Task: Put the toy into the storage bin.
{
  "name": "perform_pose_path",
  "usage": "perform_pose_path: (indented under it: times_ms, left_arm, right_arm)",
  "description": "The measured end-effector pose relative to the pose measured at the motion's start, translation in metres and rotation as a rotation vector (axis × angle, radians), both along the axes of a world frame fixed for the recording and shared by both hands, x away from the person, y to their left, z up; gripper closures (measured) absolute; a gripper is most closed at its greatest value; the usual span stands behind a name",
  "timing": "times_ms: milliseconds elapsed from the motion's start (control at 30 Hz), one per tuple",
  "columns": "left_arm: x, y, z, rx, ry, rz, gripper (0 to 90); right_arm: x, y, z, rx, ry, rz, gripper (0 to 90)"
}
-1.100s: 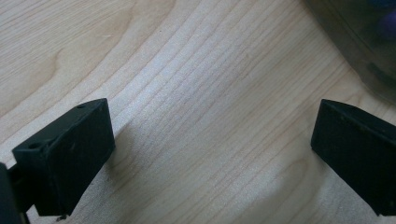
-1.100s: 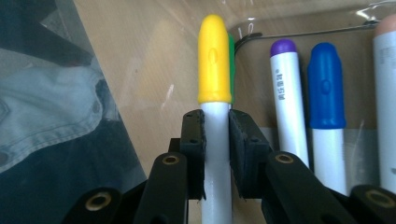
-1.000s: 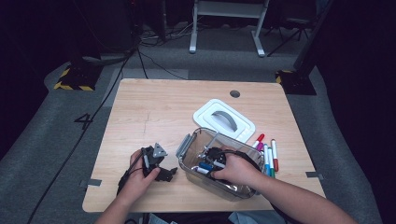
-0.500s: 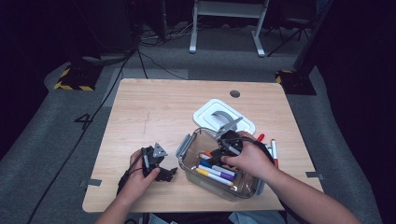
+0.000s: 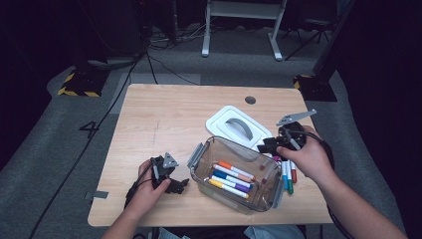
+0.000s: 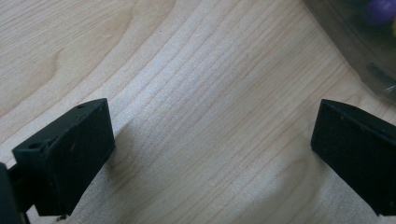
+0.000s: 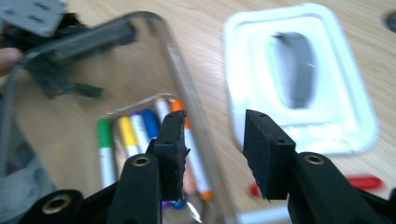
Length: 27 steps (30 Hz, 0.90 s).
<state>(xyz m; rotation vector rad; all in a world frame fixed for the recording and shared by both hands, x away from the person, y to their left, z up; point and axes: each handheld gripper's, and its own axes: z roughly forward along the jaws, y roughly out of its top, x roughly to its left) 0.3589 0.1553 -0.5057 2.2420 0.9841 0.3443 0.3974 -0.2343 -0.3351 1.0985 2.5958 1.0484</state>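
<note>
**Back for the next marker**

My right gripper (image 5: 266, 144), jaws just parted and empty, hangs beside the clear bin (image 5: 234, 174); the loose markers (image 5: 287, 172) lie right of the bin. I should descend squarely over one. My left gripper (image 5: 175, 183) rests spread, left of it.

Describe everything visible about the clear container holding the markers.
The clear container is a see-through plastic box with rounded corners and grey latch clips at its two ends. It stands upright and open near the table's front edge; its white lid with a grey handle lies apart behind it. Several markers lie flat on its bottom: orange, blue, purple, yellow and green among them. Neither claw touches it; more markers lie on the table to its right.
</note>
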Motion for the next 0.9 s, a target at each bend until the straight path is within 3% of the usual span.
perform_pose_path:
  times_ms: [100, 167, 200, 367, 533, 800, 900]
  left_arm:
    - [0.0, 0.0, 0.0, 0.001, 0.003, -0.003, 0.0]
    - [0.0, 0.0, 0.0, 0.001, 0.003, -0.002, 0.0]
    - [0.0, 0.0, 0.0, 0.001, 0.002, -0.002, 0.0]
    - [0.0, 0.0, 0.0, 0.001, 0.002, -0.001, 0.0]
    - [0.0, 0.0, 0.0, 0.001, 0.001, 0.0, 0.0]
    - [0.0, 0.0, 0.0, 0.001, 0.001, 0.0, 0.0]
    - [0.0, 0.0, 0.0, 0.001, 0.001, 0.0, 0.0]
  right_arm:
    - [0.004, -0.022, -0.003, 0.004, 0.006, -0.063, 59.8]
    - [0.005, -0.026, -0.003, 0.002, 0.005, -0.078, 59.8]
    - [0.009, -0.04, -0.006, 0.001, 0.002, -0.118, 59.8]
    - [0.015, -0.061, -0.015, -0.012, 0.02, -0.181, 59.8]
    - [0.026, -0.091, -0.042, -0.002, 0.079, -0.267, 59.6]
    - [0.033, -0.121, -0.084, -0.087, 0.143, -0.364, 59.6]
    - [0.035, -0.126, -0.096, -0.094, 0.176, -0.379, 59.6]
